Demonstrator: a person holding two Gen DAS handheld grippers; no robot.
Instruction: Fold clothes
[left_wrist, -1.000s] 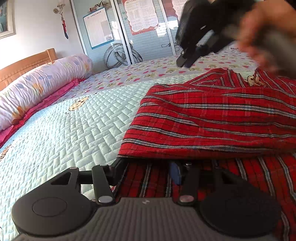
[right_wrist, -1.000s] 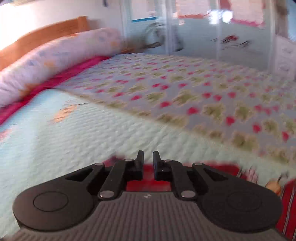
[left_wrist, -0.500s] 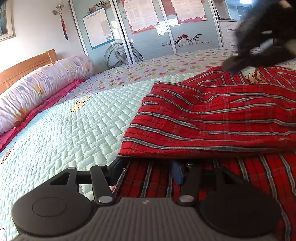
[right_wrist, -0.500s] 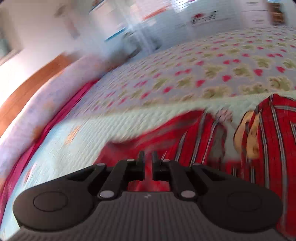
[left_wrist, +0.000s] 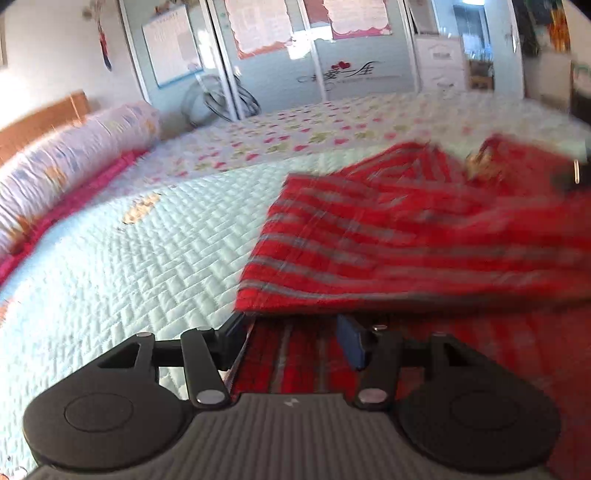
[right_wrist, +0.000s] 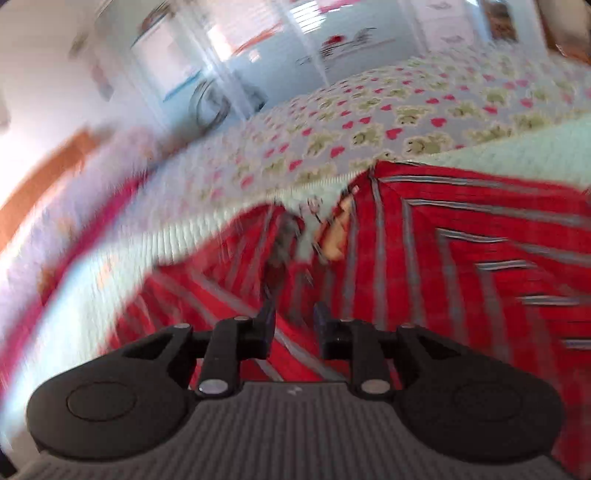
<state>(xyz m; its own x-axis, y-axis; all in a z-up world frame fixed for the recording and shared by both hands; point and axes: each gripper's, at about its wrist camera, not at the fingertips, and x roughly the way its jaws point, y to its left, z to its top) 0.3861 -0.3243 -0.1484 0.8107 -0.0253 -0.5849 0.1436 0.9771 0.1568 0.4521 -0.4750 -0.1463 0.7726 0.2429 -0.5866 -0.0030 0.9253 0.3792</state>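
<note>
Red plaid garment half-folded on the quilted bed

The pale quilted bedspread (left_wrist: 147, 258) carries the red plaid cloth garment (left_wrist: 424, 240), long axis approx. 9-to-3. The left gripper (left_wrist: 291, 332) is nearer: jaws apart, fold edge at its 12, cloth between. The right gripper (right_wrist: 293, 321), jaws just opening with nothing clamped, has the collar at 12.

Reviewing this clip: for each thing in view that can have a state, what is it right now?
Red plaid garment: partly folded, one flap doubled over the layer beneath, lying on the quilt.
Left gripper: jaws apart, fingertips tucked under the folded flap, lower layer between them.
Right gripper: open, jaws have just been opening, nothing pinched, above the garment.
Bolster pillow: lying along the headboard.
</note>
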